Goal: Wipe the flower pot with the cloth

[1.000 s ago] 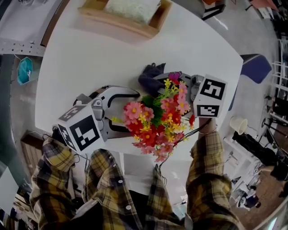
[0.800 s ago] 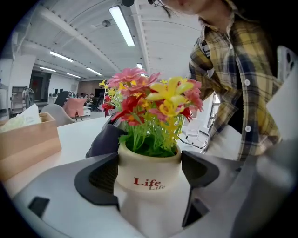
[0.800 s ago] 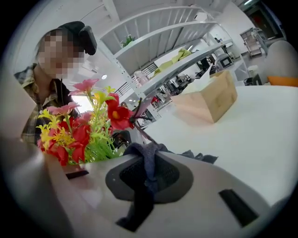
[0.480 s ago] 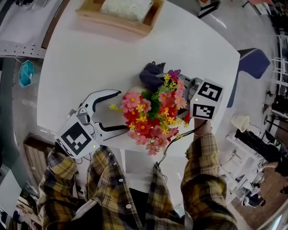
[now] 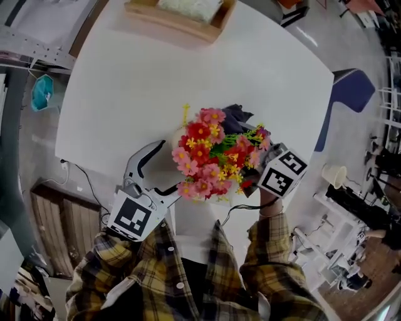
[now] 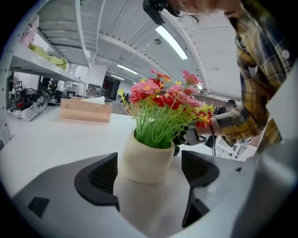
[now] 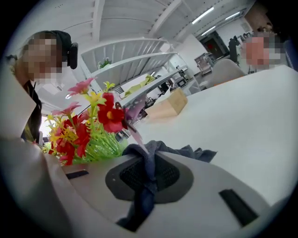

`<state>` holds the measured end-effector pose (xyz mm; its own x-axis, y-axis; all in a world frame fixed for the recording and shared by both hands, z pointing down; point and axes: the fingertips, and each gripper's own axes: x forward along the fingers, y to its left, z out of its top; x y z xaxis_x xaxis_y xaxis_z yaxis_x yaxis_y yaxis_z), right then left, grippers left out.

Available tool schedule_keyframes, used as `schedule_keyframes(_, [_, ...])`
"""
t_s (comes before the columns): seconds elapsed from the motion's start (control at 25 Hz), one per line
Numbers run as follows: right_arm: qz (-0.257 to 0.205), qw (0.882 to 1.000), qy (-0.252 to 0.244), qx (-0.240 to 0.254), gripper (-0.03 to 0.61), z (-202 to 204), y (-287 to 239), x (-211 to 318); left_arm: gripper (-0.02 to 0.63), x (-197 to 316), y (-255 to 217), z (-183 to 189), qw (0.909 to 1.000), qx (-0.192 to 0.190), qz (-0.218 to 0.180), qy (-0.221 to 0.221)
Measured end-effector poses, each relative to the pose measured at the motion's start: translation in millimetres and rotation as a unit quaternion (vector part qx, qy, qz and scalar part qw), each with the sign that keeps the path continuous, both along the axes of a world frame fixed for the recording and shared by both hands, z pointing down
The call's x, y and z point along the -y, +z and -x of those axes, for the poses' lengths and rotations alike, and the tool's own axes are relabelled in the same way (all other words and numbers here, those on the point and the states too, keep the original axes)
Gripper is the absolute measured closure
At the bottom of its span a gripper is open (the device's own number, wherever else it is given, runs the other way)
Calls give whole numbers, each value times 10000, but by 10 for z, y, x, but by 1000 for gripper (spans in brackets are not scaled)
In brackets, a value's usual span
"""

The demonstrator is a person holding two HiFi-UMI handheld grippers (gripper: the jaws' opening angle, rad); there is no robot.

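The cream, round ceramic flower pot [image 6: 143,160], filled with a bunch of red, pink and yellow artificial flowers [image 5: 213,160] on green stems, stands upright on the white worktop [image 5: 156,75] with rounded corners, close to its 6 o'clock edge in the head view. The left gripper [image 6: 146,174] reaches in from about 8 o'clock of the pot with its jaws spread apart; the pot sits between the two dark pads, and whether either pad touches it cannot be told. The dark blue-grey cloth [image 5: 237,116] lies bunched against the flowers at about 1 o'clock of them. The right gripper [image 7: 148,173], at about 4 o'clock of the pot, has its jaws closed on a fold of this cloth, the rest of which trails out on the worktop beyond the jaws. In the right gripper view the flowers rise at 10 o'clock of the pinched cloth. A light wooden tray [image 5: 182,22] holding a pale textured pad [image 5: 194,6] sits at the worktop's 12 o'clock edge, well apart from the pot. Yellow-and-black plaid sleeves [image 5: 276,257] lead to both grippers. Off the worktop, at about 3 o'clock, stands a dark blue chair [image 5: 351,94].
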<state>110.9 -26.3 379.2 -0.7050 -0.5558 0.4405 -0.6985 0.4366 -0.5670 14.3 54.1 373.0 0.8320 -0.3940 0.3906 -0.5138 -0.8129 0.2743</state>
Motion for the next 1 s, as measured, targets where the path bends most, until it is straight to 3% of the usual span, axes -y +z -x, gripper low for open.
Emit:
schedule_keyframes(0.2, [52,9983,586,-32,566,37,37,-252,199,-9,-22,86,9996,57,-227,-165])
schedule_keyframes(0.52, [291,9957,830,289,566,158,44,-540,201,47,4,94,9991,241,-354,-78])
schedule_keyframes(0.72, [374,9963,719,294,566,162,49,-527,208,61,89,119,9973,490,-482,248])
schedule_keyframes(1.0, [470,9987,113,140,566,150,84,-316,218,147,124,105,9923,638,-527,918])
